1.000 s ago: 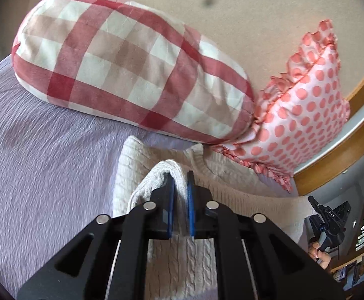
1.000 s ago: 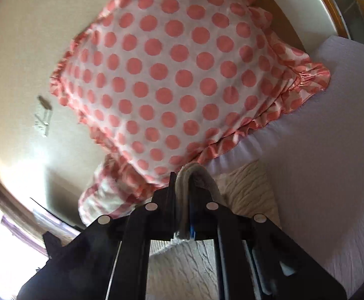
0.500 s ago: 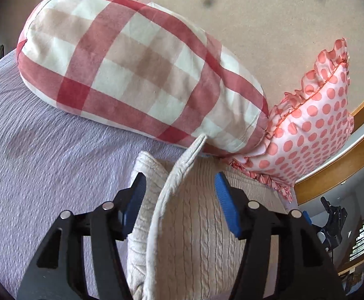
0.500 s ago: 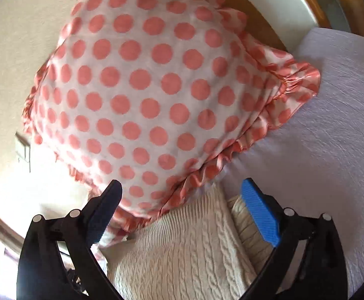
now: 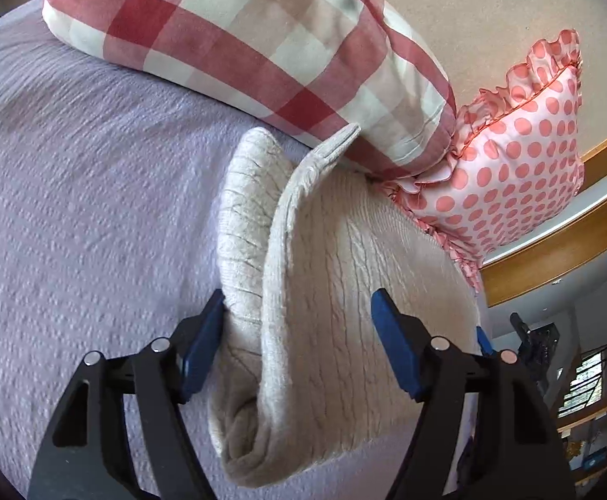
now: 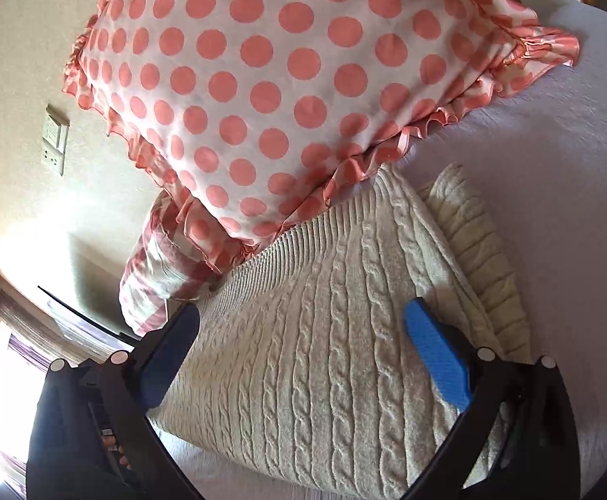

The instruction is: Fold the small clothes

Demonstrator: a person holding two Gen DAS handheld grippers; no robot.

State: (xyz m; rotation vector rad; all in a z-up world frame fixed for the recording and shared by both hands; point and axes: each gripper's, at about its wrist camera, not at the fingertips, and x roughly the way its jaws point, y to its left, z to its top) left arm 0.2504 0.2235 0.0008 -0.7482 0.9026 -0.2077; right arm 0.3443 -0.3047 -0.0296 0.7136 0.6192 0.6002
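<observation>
A cream cable-knit sweater (image 5: 345,291) lies folded on the lilac bedspread (image 5: 74,208), its far end against the pillows. My left gripper (image 5: 299,341) is open, its blue pads on either side of the folded stack's near left edge, holding nothing. The sweater (image 6: 324,354) fills the lower middle of the right wrist view, with a ribbed part sticking out at its right. My right gripper (image 6: 307,354) is open above the sweater's flat top and holds nothing.
A red-and-white checked bolster pillow (image 5: 241,33) and a pink polka-dot frilled pillow (image 5: 511,175) lean on the beige wall behind the sweater. The dotted pillow (image 6: 261,83) overhangs the sweater's far edge. A wooden bed edge (image 5: 553,258) runs at the right.
Both grippers were shut on the sweater's edge a second ago. They have opened and let it go, then drawn back a little. The sweater now lies folded on the bed.
</observation>
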